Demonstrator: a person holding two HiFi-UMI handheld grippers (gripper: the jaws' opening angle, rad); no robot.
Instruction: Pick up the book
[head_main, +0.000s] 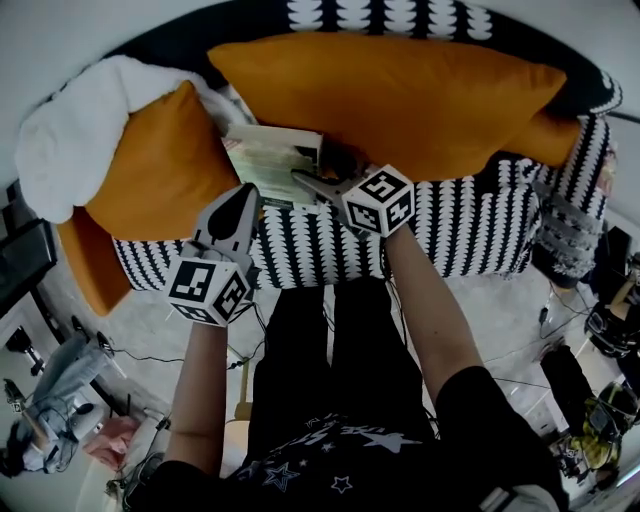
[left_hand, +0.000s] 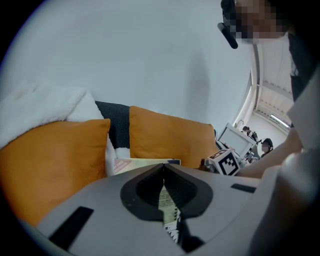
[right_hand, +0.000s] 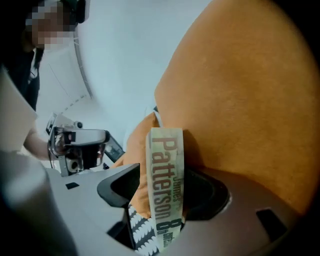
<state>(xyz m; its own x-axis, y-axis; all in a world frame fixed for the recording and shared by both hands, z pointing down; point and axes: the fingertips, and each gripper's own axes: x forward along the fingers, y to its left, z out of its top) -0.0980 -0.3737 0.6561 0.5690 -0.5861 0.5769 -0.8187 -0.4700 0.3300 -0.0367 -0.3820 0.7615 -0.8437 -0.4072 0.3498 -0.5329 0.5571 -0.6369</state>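
Observation:
A paperback book (head_main: 268, 160) lies on the black-and-white patterned sofa (head_main: 470, 225), between two orange cushions. My right gripper (head_main: 318, 168) is at the book's right edge; in the right gripper view its jaws stand open around the upright spine (right_hand: 165, 160), with a gap showing at the left jaw. My left gripper (head_main: 250, 192) is at the book's near edge with its jaws shut and nothing between them. In the left gripper view the book's (left_hand: 135, 164) cover shows just past the jaw tips (left_hand: 163, 167), and the right gripper's marker cube (left_hand: 227, 162) sits beyond it.
A large orange cushion (head_main: 400, 95) leans on the sofa back right behind the book. A smaller orange cushion (head_main: 160, 165) and a white blanket (head_main: 70, 130) lie to the left. A grey knitted item (head_main: 570, 235) hangs at the sofa's right end. Cables and gear litter the floor (head_main: 150, 330).

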